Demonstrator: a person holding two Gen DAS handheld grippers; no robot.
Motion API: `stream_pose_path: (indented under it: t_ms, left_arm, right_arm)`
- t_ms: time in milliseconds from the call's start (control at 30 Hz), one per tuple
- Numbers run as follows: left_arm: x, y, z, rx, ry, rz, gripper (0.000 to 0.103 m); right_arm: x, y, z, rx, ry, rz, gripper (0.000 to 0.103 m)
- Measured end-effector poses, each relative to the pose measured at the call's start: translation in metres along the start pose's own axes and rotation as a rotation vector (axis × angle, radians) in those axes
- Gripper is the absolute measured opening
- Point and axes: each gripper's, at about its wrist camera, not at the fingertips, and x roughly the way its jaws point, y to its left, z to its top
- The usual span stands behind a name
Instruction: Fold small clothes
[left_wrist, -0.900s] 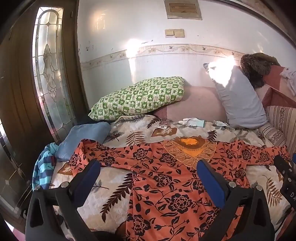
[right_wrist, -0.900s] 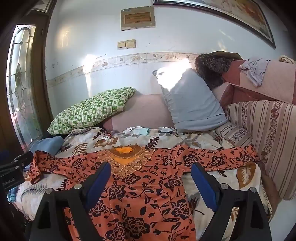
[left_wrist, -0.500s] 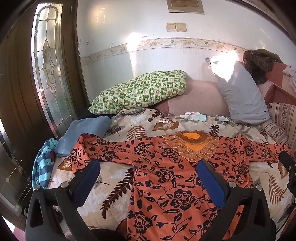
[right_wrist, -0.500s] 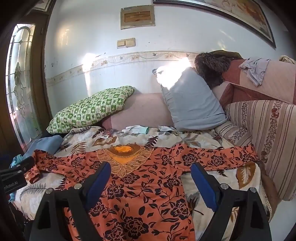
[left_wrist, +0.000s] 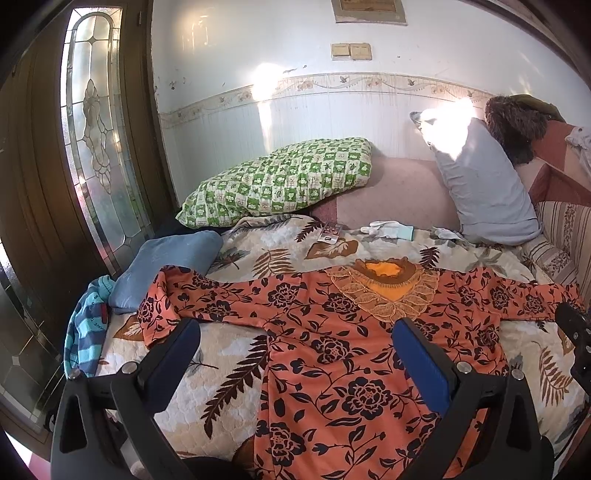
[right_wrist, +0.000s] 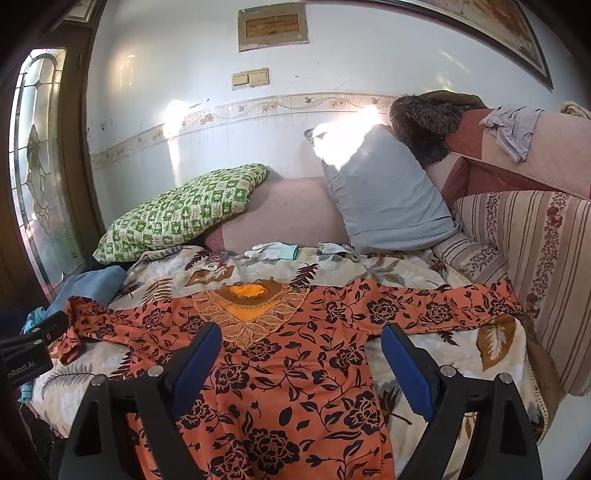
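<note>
An orange dress with black flowers (left_wrist: 343, 354) lies spread flat on the bed, sleeves out to both sides, embroidered neckline toward the wall. It also shows in the right wrist view (right_wrist: 295, 362). My left gripper (left_wrist: 295, 343) is open and empty, held above the dress's left side. My right gripper (right_wrist: 301, 350) is open and empty, held above the dress's middle. The right gripper's body shows at the right edge of the left wrist view (left_wrist: 576, 332); the left gripper's body shows at the left edge of the right wrist view (right_wrist: 29, 350).
A leaf-patterned quilt (left_wrist: 236, 373) covers the bed. A green checked pillow (left_wrist: 280, 181) and a grey pillow (left_wrist: 484, 184) lean at the back. A blue folded cloth (left_wrist: 166, 258) and striped garment (left_wrist: 85, 328) lie left. White gloves (right_wrist: 273, 251) lie behind the neckline. A striped sofa arm (right_wrist: 546, 266) stands right.
Both grippers have drawn back and risen slightly, so the dress sits a little lower in the views. The dress has not moved, and both grippers stay open.
</note>
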Motion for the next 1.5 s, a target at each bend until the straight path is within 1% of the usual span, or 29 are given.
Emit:
stream_pose_path:
  t_ms: [800, 1500]
  left_arm:
    - [-0.0011, 0.0017, -0.0031, -0.010, 0.001, 0.002, 0.103]
    - [0.0044, -0.0024, -0.0071, -0.004, 0.010, 0.003, 0.103]
  right_arm:
    - [-0.0003, 0.0086, -0.0027, -0.009, 0.007, 0.015, 0.090]
    - [0.0076, 0.0056, -0.0072, -0.002, 0.023, 0.018, 0.090]
